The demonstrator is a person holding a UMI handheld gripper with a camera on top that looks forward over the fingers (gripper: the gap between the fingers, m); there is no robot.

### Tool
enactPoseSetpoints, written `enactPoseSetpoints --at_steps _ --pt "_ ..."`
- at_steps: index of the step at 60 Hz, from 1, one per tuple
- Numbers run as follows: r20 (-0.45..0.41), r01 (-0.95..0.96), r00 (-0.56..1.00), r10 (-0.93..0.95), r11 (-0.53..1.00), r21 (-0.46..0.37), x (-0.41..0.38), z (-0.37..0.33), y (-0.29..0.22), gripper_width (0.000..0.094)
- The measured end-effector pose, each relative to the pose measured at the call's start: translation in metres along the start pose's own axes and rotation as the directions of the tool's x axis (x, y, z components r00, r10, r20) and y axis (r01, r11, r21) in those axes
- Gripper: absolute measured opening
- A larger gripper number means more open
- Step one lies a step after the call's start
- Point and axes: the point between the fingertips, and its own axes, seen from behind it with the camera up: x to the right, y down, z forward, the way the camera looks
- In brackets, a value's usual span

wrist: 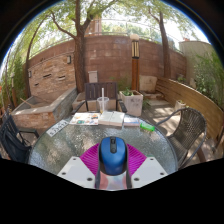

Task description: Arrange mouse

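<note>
Two jaws clamp the blue mouse above the glass worktop; a loose hold could drop it there.

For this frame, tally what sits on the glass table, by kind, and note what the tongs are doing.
Mouse: 1, blue, pressed between the fingers of the tongs, on the glass table
Cup with straw: 1
Book or box stack: 1
Planter tub: 1
Green item: 1
Papers: 1
Total: 6
</note>
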Motion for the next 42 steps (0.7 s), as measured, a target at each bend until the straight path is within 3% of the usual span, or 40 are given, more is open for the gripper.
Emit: enactPoseSetpoints --at_steps 11,18,22,26,27,29,33,42 --pt "-0.022 0.01 1.0 -0.015 0.976 -0.219 0.072 0.055 0.126 0.0367" --pt "0.022 0.009 1.0 -0.003 0.959 -0.282 0.078 0.057 0.155 0.0478" --pt "0.027 0.022 1.0 -0.015 0.962 -0.273 0.078 0.054 0.147 0.0547" --pt "0.028 0.045 0.999 -0.039 0.964 -0.262 0.077 0.043 0.138 0.0832" --pt "0.03 0.05 0.999 -0.043 0.965 -0.257 0.076 0.04 0.136 0.0863" --pt "0.029 0.054 0.998 -0.049 0.968 -0.245 0.075 0.034 0.129 0.0817" --pt "0.029 0.059 0.998 -0.054 0.973 -0.224 0.07 0.014 0.111 0.0862" --pt "0.006 0.068 0.998 -0.068 0.983 -0.172 0.06 -0.045 0.082 0.0851"
